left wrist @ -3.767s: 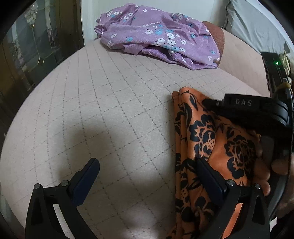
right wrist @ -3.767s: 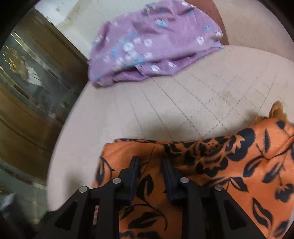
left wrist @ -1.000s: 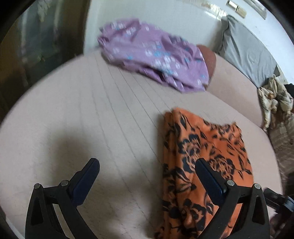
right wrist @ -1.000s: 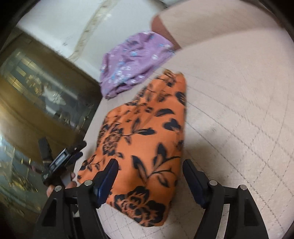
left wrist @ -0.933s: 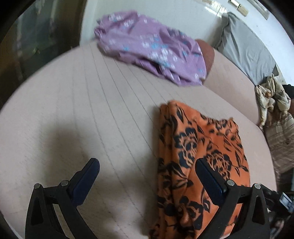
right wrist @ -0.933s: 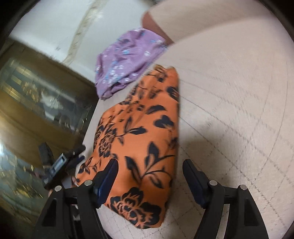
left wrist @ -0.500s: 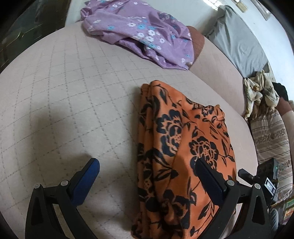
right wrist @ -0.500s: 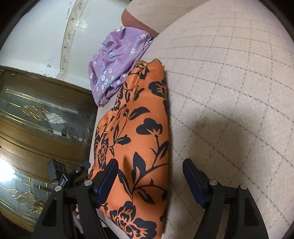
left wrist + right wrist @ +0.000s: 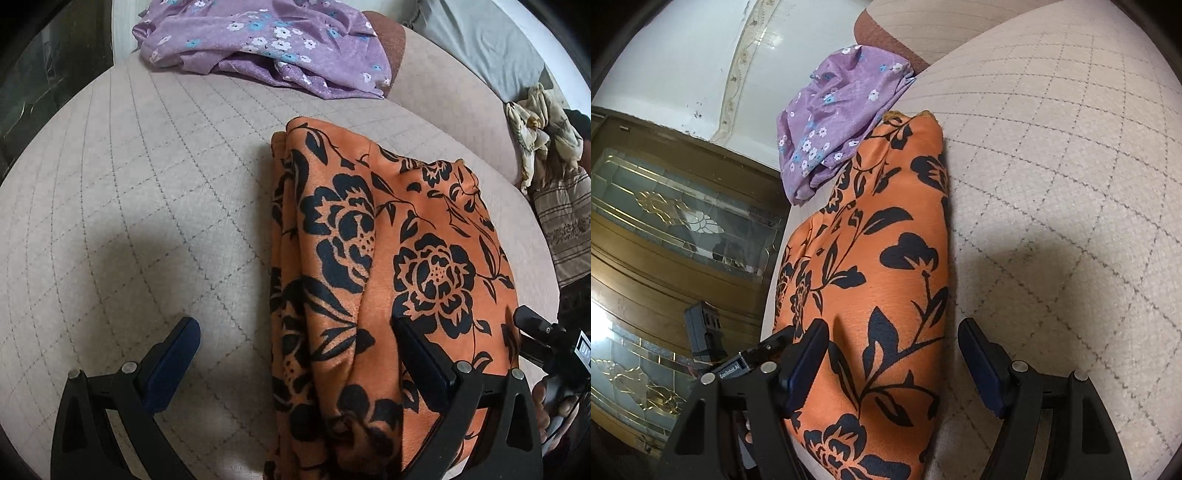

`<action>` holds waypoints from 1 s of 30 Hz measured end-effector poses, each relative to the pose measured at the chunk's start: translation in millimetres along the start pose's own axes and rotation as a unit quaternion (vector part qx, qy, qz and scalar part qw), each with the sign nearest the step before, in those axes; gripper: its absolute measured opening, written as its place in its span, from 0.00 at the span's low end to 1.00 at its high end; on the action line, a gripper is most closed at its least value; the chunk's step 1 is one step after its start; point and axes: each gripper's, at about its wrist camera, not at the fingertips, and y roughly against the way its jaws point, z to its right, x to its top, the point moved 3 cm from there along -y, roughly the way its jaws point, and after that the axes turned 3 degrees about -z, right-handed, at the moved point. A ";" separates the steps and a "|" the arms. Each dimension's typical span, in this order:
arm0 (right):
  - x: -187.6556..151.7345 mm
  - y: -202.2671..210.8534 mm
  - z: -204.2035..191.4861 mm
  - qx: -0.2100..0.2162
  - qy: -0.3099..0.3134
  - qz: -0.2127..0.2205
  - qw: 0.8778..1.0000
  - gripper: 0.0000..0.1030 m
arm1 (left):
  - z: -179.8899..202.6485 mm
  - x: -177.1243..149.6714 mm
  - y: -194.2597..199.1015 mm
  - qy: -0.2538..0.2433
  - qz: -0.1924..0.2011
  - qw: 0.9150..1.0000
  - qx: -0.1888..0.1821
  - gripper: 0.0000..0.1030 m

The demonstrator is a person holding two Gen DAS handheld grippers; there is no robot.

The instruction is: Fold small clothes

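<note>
An orange garment with black flowers (image 9: 388,258) lies folded into a long stack on the beige quilted cushion (image 9: 147,184); it also shows in the right wrist view (image 9: 879,266). My left gripper (image 9: 295,332) is open and empty, with its jaws straddling the garment's left folded edge near the front. My right gripper (image 9: 892,343) is open and empty, with its jaws straddling the garment's right edge. The right gripper's body shows at the lower right of the left wrist view (image 9: 546,339).
A crumpled purple flowered garment (image 9: 266,40) lies at the far end of the cushion (image 9: 838,110). A grey pillow (image 9: 480,40) and a pile of patterned cloths (image 9: 543,125) lie at the right. A wooden cabinet with glass doors (image 9: 665,229) stands beside the cushion.
Both grippers have moved in closer to the near end of the orange garment. The right gripper, shut on the cloth 3.8 s ago, stands open. The garment lies still.
</note>
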 end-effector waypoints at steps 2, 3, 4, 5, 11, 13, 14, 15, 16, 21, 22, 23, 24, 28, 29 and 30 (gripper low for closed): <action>0.5 -2.1 -1.7 0.003 0.003 -0.001 1.000 0.73 | -0.7 -0.1 -0.1 0.004 -0.001 1.000 -0.002 1.00; 1.0 -3.9 -2.8 0.007 0.005 -0.002 1.000 0.73 | -0.6 0.4 -0.6 0.005 -0.003 1.000 -0.005 1.00; 1.3 -5.6 -3.8 0.008 0.007 -0.004 1.000 0.73 | -0.6 1.6 -1.9 0.007 -0.006 1.000 -0.008 1.00; 1.5 -7.4 -4.7 0.010 0.009 -0.006 1.000 0.73 | -1.2 3.0 -2.9 0.009 -0.011 1.000 -0.013 1.00; 4.5 -16.6 -9.4 0.002 0.011 -0.008 1.000 0.68 | -3.8 12.7 -8.4 0.010 -0.028 0.999 -0.025 1.00; 5.2 -17.7 -7.7 -0.004 0.012 -0.006 1.000 0.62 | -3.5 13.1 -8.4 0.011 -0.028 0.999 -0.024 1.00; 5.4 -18.1 -7.1 -0.004 0.011 -0.005 1.000 0.59 | -3.1 13.4 -8.5 0.012 -0.027 0.999 -0.024 1.00; 5.4 -18.2 -6.7 -0.004 0.011 -0.003 1.000 0.58 | -2.9 13.9 -8.2 0.016 -0.024 0.999 -0.026 1.00; 4.9 -18.1 -7.0 -0.004 0.012 -0.001 1.000 0.57 | -3.2 13.9 -7.7 0.018 -0.022 0.999 -0.026 1.00; 3.1 -18.3 -7.3 -0.006 0.018 0.004 1.000 0.55 | -1.6 22.2 -10.5 0.022 -0.012 1.000 -0.014 1.00; 3.5 -18.4 -6.1 -0.004 0.014 0.002 1.000 0.55 | -0.4 22.6 -11.5 0.020 -0.009 1.000 -0.011 1.00; 3.9 -18.6 -5.3 -0.003 0.011 0.001 1.000 0.57 | 1.9 23.6 -12.9 0.017 -0.006 1.000 -0.007 1.00; 3.7 -18.3 -5.3 -0.002 0.010 0.001 1.000 0.57 | 4.7 26.4 -14.8 0.013 -0.004 1.000 -0.006 1.00; 1.6 -18.5 -8.4 -0.009 0.020 0.014 1.000 0.59 | 12.5 34.2 -21.0 -0.004 0.001 1.000 -0.020 1.00; 0.5 -18.4 -9.7 -0.011 0.024 0.018 0.999 0.57 | 14.0 35.4 -22.0 -0.007 0.002 1.000 -0.023 1.00; -0.7 -17.1 -10.6 -0.015 0.029 0.024 0.999 0.55 | 15.8 36.4 -23.1 -0.010 0.004 1.000 -0.027 1.00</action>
